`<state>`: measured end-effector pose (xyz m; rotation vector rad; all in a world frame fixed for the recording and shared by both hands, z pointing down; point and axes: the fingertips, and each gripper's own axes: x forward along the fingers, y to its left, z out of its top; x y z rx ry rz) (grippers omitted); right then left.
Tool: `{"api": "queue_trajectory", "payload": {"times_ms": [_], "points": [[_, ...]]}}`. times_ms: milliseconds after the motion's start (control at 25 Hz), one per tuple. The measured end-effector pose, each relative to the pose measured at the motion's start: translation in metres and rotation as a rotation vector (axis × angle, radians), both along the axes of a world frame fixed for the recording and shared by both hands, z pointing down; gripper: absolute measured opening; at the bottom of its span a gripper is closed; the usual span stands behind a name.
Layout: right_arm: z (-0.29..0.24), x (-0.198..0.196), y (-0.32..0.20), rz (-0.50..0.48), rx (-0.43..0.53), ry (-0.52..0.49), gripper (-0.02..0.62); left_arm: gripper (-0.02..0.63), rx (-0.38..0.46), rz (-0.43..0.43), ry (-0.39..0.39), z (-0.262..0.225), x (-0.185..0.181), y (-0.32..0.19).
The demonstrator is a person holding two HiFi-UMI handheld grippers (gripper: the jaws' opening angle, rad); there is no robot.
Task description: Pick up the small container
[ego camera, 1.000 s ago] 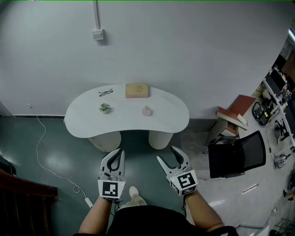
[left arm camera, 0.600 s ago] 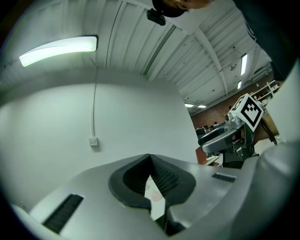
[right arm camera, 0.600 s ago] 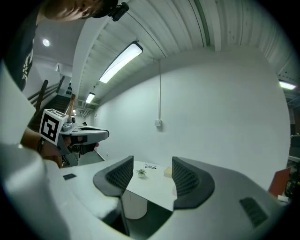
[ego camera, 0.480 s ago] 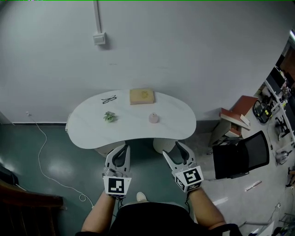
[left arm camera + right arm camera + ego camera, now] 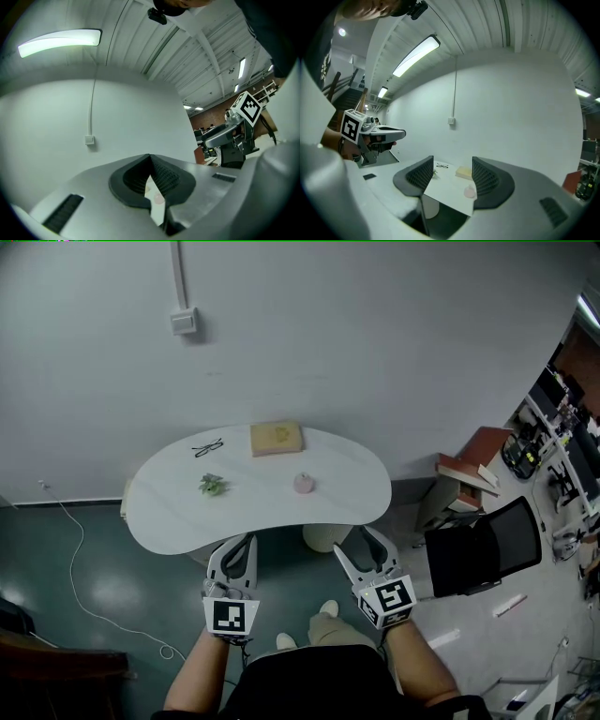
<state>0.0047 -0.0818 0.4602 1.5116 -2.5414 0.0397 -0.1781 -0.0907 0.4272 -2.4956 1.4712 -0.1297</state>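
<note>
The small container (image 5: 304, 484) is a pale pink pot standing on the right half of a white kidney-shaped table (image 5: 169, 521). My left gripper (image 5: 246, 542) hovers at the table's near edge, shut and holding nothing. My right gripper (image 5: 352, 540) is open, also at the near edge, below and right of the container. The right gripper view shows the container (image 5: 469, 191) on the table (image 5: 445, 187) between the open right gripper (image 5: 452, 161) jaws, still at a distance. In the left gripper view the left gripper (image 5: 150, 157) pads meet and hide most of the table.
On the table also lie a tan box (image 5: 277, 439), a pair of glasses (image 5: 207, 447) and a small green plant (image 5: 212, 486). A black chair (image 5: 483, 549) and reddish-brown boards (image 5: 473, 465) stand to the right. A white cable (image 5: 75, 559) trails over the floor at left.
The person has stepped closer to the table. Both grippers now reach its near edge instead of hanging over the floor. Their jaws have not changed.
</note>
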Motion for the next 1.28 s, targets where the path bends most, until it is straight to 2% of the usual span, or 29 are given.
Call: {"api": "queue_trajectory", "payload": {"times_ms": [120, 520, 840, 1040, 1280], "points": [[0.003, 0.005, -0.014, 0.002, -0.006, -0.004, 0.255, 0.003, 0.007, 0.012, -0.012, 0.001, 0.008, -0.011], [0.011, 0.011, -0.088, -0.046, -0.019, -0.017, 0.255, 0.003, 0.019, -0.030, -0.014, -0.003, 0.018, -0.080], [0.023, 0.017, -0.143, -0.085, -0.045, -0.018, 0.255, 0.003, 0.014, -0.057, 0.036, 0.002, 0.036, -0.134], [0.029, 0.018, -0.174, -0.111, -0.059, -0.012, 0.255, 0.003, -0.002, -0.081, 0.048, 0.012, 0.045, -0.167], [0.031, 0.030, -0.206, -0.128, -0.064, -0.017, 0.255, 0.003, -0.006, -0.062, 0.039, 0.010, 0.064, -0.193]]}}
